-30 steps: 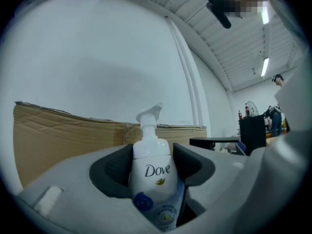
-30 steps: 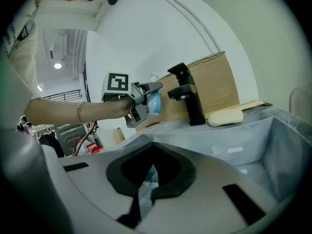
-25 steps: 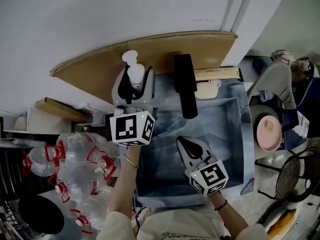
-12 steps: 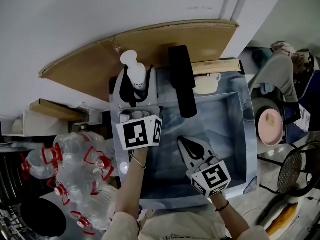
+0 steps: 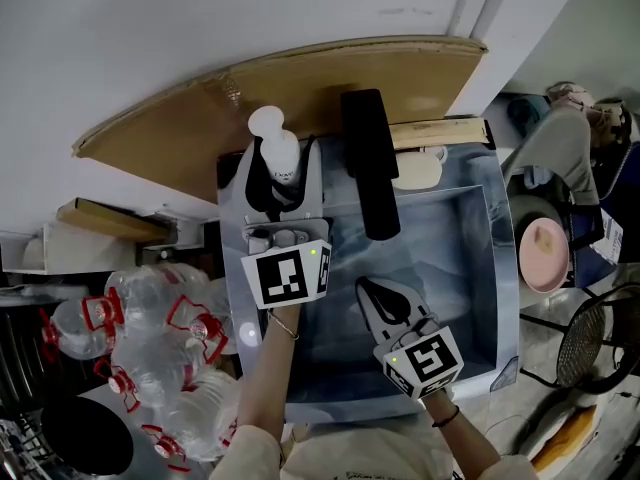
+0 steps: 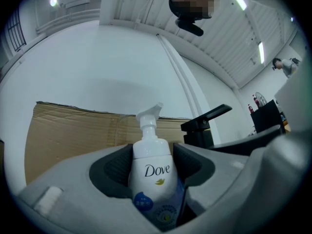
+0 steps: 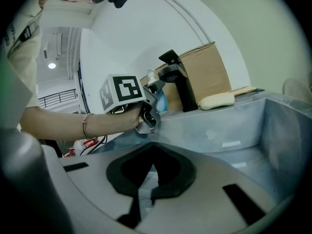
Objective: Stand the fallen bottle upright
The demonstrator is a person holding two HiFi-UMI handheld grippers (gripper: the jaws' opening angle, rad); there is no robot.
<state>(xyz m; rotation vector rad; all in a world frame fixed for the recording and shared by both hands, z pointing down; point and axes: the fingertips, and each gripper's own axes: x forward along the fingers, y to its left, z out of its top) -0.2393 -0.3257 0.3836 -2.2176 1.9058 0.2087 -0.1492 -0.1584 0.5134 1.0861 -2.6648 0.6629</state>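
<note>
1. Left gripper (image 5: 283, 183): the jaws stood wide apart and were clamped on the Dove pump bottle (image 6: 151, 165), one dark pad pressed to each side of its white body.
2. In the left gripper view the bottle sat upright between the pads, with the pump head at 12 o'clock and the nozzle pointing to about 1 o'clock. Its blue-labelled lower part was sunk behind the jaws. I could not tell whether its base touched anything.
3. In the head view the held bottle was at the sink basin's (image 5: 470, 268) 11 o'clock corner, in front of the cardboard sheet (image 5: 300, 88) that leaned on the white wall.
4. The black faucet (image 5: 368, 163) stood just beside the bottle at its 3 o'clock, apart from it. A pale soap bar (image 5: 418, 173) lay on the ledge further out at 3 o'clock.
5. Right gripper (image 7: 152, 194): the jaw tips met and nothing was between them. In the head view it hung over the basin at 5 o'clock from the left gripper, well apart from the bottle.
6. A heap of clear plastic bottles (image 5: 150, 338) with red labels lay outside the basin, at 8 o'clock from the left gripper.
</note>
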